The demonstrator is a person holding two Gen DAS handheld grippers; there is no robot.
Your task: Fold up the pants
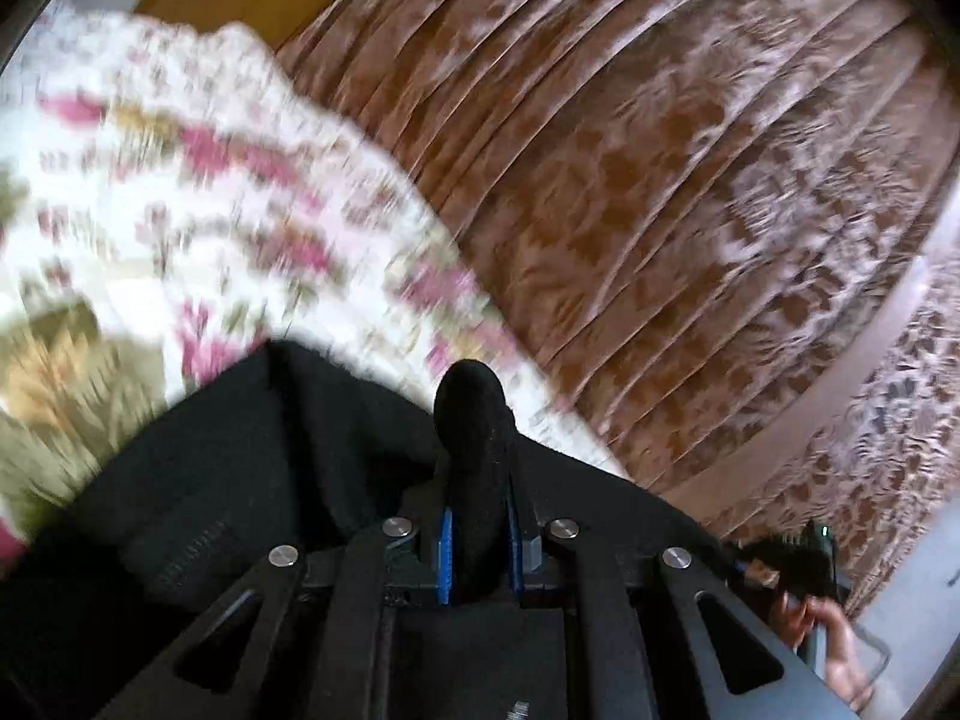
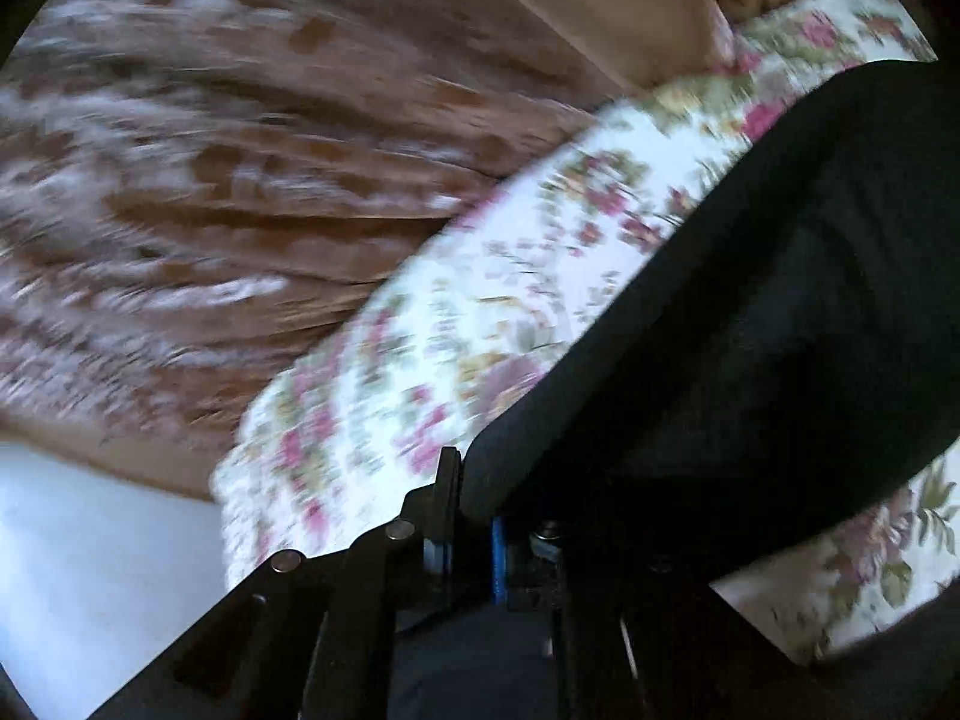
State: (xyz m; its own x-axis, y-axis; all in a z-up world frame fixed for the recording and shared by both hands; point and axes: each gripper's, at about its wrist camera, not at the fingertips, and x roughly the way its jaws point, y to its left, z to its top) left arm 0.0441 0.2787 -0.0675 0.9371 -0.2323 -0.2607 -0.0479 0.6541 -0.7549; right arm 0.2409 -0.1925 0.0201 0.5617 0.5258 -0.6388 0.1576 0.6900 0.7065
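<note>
Black fabric of the pants (image 1: pixel 252 468) fills the space right in front of my left gripper (image 1: pixel 477 516), and a bunched fold of it stands up between my two blue-lined fingers (image 1: pixel 444 552). My left jaws are nearly together, clamped on that fold, with the cloth bulging out above them in a rounded lump. From there the pants spread away to the left side of my left view, lying over the floral bedspread (image 1: pixel 180 192), which is white with pink and green blossoms. Past the bedspread's far edge hangs a brown pleated curtain (image 1: pixel 660 180) with a pale pattern.

At the lower right of my left view I can see a person's hand (image 1: pixel 834 642) holding something dark, though blur keeps me from telling more.

My right gripper (image 2: pixel 474 504) has its jaws drawn close on the edge of the pants (image 2: pixel 780 330). The cloth rises from between my fingers and runs as a wide dark band up toward the top right of my right view. It lies across the same bedspread (image 2: pixel 480 312), whose near corner drops off toward a pale floor (image 2: pixel 90 570) at the lower left. The curtain (image 2: pixel 240 180) fills the upper left there, heavily smeared by motion. Both views are blurred.
</note>
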